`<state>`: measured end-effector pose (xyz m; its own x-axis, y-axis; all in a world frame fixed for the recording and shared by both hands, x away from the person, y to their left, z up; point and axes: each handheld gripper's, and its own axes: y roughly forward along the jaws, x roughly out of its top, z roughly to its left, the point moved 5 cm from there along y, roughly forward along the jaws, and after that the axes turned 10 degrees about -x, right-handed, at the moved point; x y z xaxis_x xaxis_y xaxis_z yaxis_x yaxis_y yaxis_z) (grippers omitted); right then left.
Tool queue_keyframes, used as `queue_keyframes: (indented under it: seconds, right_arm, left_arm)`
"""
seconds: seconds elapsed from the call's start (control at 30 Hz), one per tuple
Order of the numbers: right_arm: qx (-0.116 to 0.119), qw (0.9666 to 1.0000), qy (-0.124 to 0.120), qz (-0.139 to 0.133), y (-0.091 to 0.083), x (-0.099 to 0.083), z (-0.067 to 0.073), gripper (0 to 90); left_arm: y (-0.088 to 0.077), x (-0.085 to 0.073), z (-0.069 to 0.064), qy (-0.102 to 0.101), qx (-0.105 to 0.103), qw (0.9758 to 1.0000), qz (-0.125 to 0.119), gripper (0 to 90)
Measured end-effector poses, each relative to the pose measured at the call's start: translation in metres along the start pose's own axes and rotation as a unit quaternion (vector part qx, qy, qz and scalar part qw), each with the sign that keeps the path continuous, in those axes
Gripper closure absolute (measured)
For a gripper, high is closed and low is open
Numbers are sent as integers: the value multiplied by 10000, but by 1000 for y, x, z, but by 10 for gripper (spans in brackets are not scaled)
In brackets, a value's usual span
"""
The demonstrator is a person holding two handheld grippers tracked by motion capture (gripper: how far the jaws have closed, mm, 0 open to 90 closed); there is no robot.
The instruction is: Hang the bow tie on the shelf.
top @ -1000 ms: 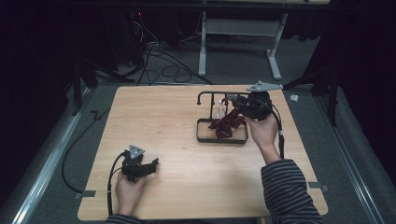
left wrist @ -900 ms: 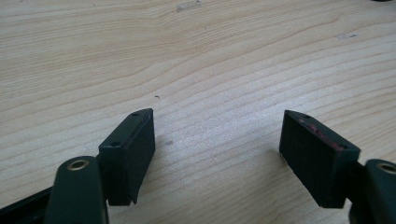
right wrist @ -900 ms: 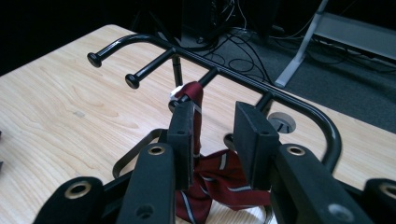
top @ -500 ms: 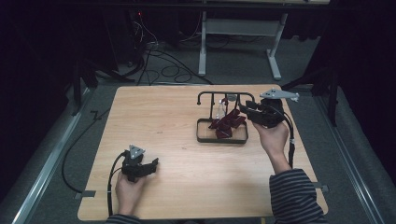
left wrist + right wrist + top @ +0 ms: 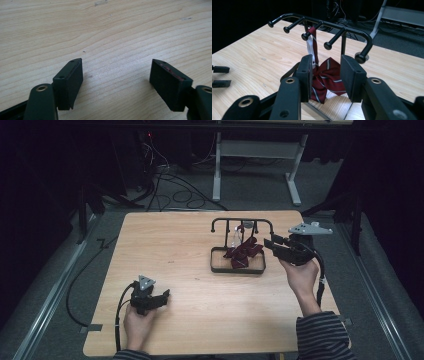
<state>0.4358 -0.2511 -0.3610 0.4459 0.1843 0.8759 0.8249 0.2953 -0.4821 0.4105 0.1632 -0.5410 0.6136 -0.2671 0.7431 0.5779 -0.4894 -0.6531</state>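
Observation:
A black peg rack (image 5: 242,222) stands on a black tray (image 5: 215,266) at the table's right middle. A dark red striped bow tie (image 5: 243,252) hangs in it by its strap, which is looped over a peg (image 5: 305,36); the bow (image 5: 327,75) rests low over the tray. My right gripper (image 5: 268,244) is open just right of the rack, apart from the bow tie. In the right gripper view its jaws (image 5: 327,76) frame the bow without touching it. My left gripper (image 5: 163,296) lies open near the front left, its jaws (image 5: 116,75) wide over bare wood.
The wooden table (image 5: 175,240) has free room on its left half and front. Beyond it stand a metal desk frame (image 5: 255,165) and floor cables (image 5: 170,185). The left gripper's jaw tips (image 5: 220,75) appear at the right gripper view's left edge.
My right gripper has drawn back to the right, away from the bow tie and rack, leaving the tie hanging. The left gripper has stayed still.

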Motion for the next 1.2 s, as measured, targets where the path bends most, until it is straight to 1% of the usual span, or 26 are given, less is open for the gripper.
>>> queue_keyframes:
  seconds: [0.07, 0.23, 0.33, 0.47, 0.6, 0.77, 0.97, 1.2]
  right_arm:
    - [-3, 10000, 50, -10, -3, -3, -1, 640]
    - [-7, 10000, 14, 35, -5, -8, -1, 639]
    - [22, 10000, 59, 6, -8, -10, 0, 638]
    - [45, 10000, 62, -17, -12, -14, 2, 637]
    - [54, 10000, 78, 9, -13, -17, 3, 637]
    - [122, 9998, 118, -53, -17, -23, 6, 636]
    - [162, 9998, 117, -35, -22, -31, 8, 635]
    - [203, 9996, 184, -32, -25, -41, 9, 636]
  left_arm:
    - [0, 0, 0, 3, 3, 10000, 3, 272]
    - [0, 0, 0, -5, -13, 10000, -5, 272]
    - [0, 0, 0, -7, -14, 10000, -6, 272]
    - [0, 0, 0, -19, -27, 10000, -15, 271]
    - [0, 0, 0, -17, -26, 10000, -13, 271]
    - [0, 0, 0, -10, -19, 10000, -8, 272]
    - [0, 0, 0, -5, -15, 10000, -5, 272]
    - [0, 0, 0, -5, -14, 10000, -5, 272]
